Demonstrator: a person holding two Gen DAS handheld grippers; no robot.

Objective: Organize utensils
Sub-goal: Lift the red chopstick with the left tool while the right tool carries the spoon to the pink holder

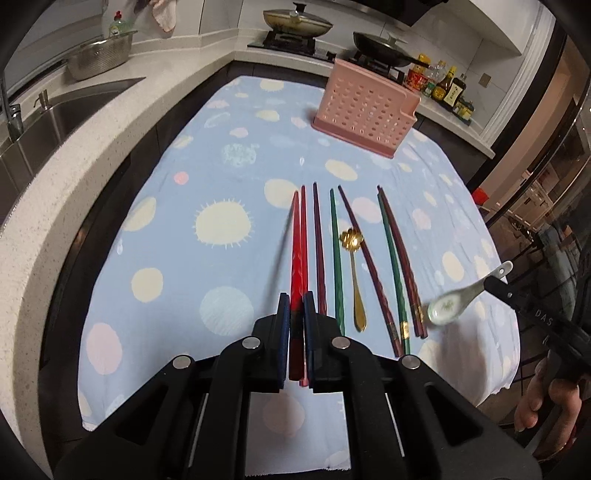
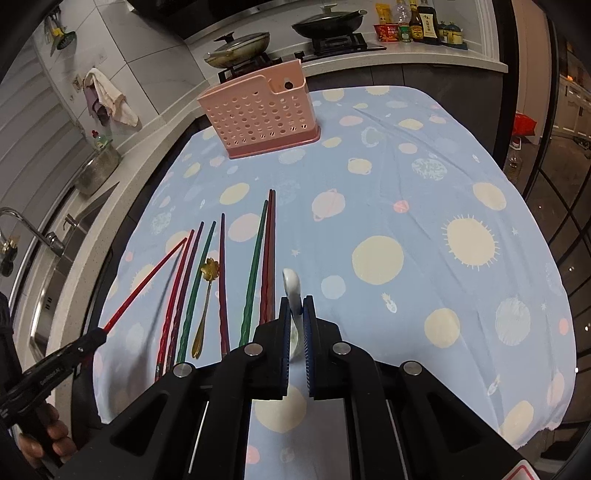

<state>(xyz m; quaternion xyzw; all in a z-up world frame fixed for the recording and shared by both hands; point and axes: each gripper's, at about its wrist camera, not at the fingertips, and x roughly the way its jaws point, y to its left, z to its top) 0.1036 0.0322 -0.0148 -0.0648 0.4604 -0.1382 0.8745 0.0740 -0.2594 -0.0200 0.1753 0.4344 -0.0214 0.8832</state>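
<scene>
My left gripper point(image 1: 295, 301) is shut on a red chopstick point(image 1: 295, 258) and holds it above the cloth; it also shows in the right wrist view point(image 2: 147, 284). My right gripper point(image 2: 297, 304) is shut on a white ceramic spoon point(image 2: 291, 288), which hangs in the air at the right of the left wrist view point(image 1: 458, 301). Several chopsticks lie in a row on the blue cloth: red point(image 1: 303, 236), purple point(image 1: 319, 251), green point(image 1: 336, 258), dark red point(image 1: 365, 266). A gold spoon point(image 1: 354, 273) lies among them. A pink perforated utensil holder point(image 1: 364, 110) stands at the far side.
The table has a blue cloth with pale dots point(image 2: 406, 221). A counter with a sink point(image 1: 55, 114) runs along the left. A stove with lidded pans point(image 1: 295, 22) and sauce bottles point(image 1: 443, 83) stand behind the holder.
</scene>
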